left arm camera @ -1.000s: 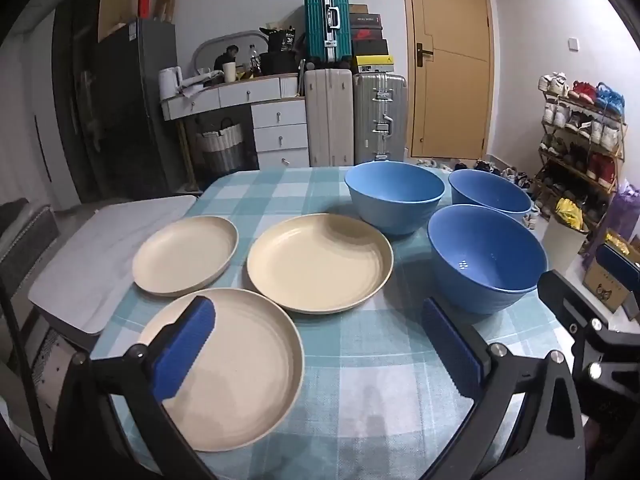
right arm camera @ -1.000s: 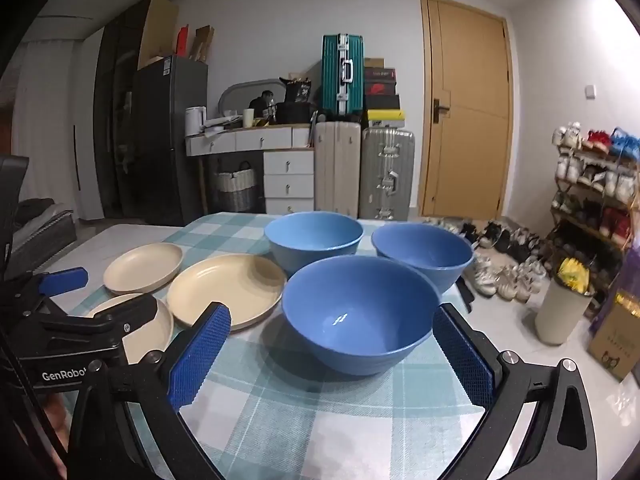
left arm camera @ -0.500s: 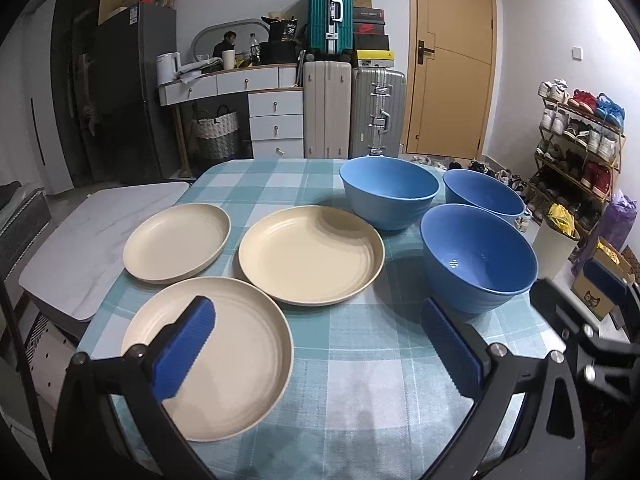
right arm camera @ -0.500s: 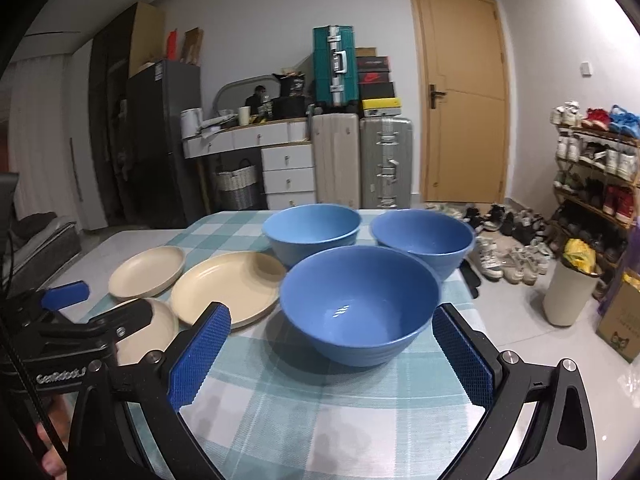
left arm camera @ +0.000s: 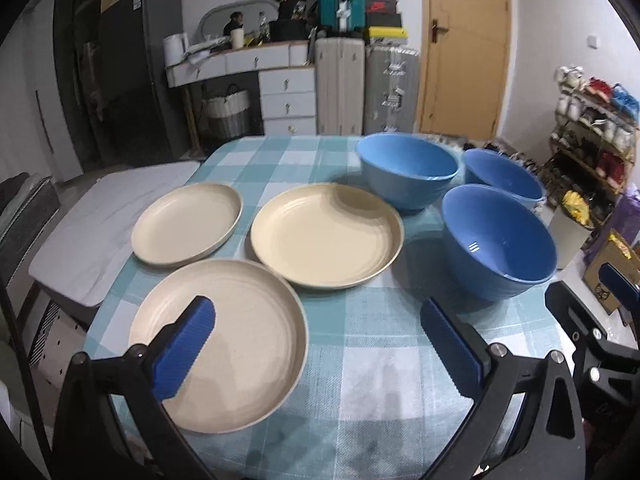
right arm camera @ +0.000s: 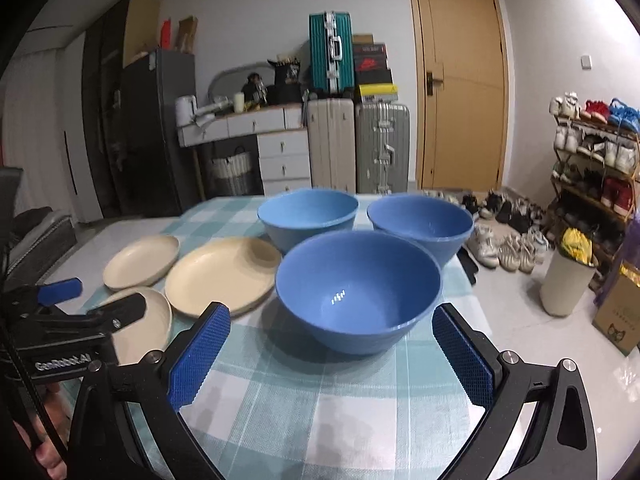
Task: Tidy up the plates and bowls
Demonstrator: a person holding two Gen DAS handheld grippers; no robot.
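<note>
Checked tablecloth bears round cream plates, glossy blue bowls; both jaws spread, empty.

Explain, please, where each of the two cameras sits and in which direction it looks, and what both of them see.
Left wrist: sits on the left gripper, looks forward and down over the near plate across the checked table; its own open blue-padded fingers show.
Right wrist: sits on the right gripper, looks forward at the near bowl; its own open fingers show, plus the left gripper at the left edge.
Shared: three cream plates, three blue bowls, the suitcases and the door.
</note>
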